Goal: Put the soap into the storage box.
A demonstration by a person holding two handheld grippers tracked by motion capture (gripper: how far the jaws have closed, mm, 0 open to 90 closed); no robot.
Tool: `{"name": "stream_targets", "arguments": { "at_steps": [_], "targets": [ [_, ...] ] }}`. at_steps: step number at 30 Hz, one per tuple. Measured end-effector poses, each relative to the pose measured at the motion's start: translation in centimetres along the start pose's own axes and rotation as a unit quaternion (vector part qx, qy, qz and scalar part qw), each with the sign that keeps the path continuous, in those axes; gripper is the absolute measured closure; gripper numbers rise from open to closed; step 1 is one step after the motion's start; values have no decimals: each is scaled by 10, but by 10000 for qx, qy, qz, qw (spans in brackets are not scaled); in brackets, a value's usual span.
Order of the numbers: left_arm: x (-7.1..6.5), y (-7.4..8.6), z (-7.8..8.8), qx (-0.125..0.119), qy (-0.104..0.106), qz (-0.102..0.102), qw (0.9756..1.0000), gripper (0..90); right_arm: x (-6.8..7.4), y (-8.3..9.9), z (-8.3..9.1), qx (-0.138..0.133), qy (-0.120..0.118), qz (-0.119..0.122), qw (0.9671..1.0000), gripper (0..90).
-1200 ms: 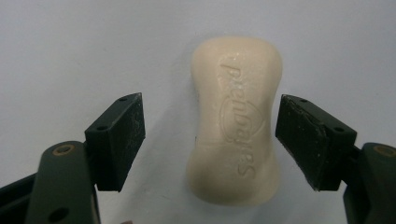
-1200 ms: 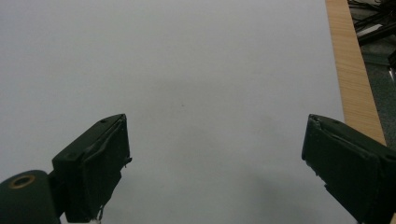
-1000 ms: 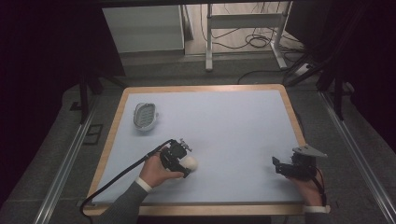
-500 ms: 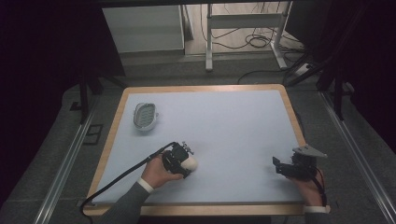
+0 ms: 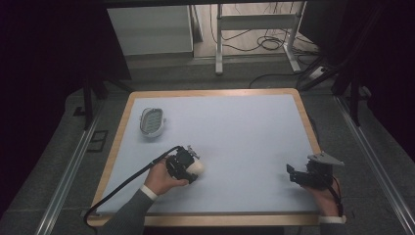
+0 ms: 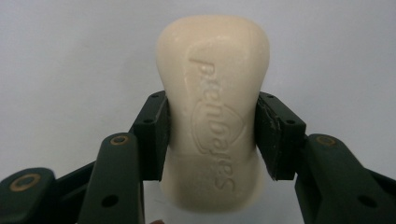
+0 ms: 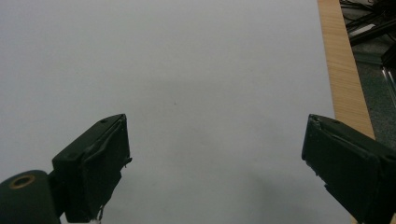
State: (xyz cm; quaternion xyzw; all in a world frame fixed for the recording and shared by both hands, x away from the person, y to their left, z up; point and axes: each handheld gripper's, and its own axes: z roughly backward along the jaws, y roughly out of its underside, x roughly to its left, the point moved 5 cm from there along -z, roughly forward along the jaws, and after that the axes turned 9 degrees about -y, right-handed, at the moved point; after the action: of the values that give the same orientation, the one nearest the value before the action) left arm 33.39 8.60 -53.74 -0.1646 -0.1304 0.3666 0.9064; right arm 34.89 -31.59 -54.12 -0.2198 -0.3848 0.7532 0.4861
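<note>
A cream bar of soap [image 6: 212,107] with raised lettering lies on the pale blue table top [image 5: 235,132]. My left gripper [image 6: 212,130] is shut on it, and both pads press its narrow waist. The jaws have just been closing, with the soap between them. From above, the left gripper [image 5: 188,164] sits front left of the table's middle, and the pale soap [image 5: 196,168] shows at its tip. My right gripper [image 7: 215,158] stands open over bare table. In the high view the right gripper [image 5: 292,172] is near the front right corner.
A white oval soap dish [image 5: 151,121] with a ridged inside stands at the back left of the table. A wooden rim [image 5: 308,122] frames the top. The left gripper's black cable [image 5: 122,183] trails off the front left edge. Beyond the table are a floor, desk legs and cables.
</note>
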Motion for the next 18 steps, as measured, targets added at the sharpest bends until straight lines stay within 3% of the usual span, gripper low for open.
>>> {"name": "stream_targets", "arguments": {
  "at_steps": [18],
  "targets": [
    [18, 2, 14, -250, -19, 175, 9995, 500, -2, 1, 0, -18, 45, -13, 10000, 75]
  ]
}}
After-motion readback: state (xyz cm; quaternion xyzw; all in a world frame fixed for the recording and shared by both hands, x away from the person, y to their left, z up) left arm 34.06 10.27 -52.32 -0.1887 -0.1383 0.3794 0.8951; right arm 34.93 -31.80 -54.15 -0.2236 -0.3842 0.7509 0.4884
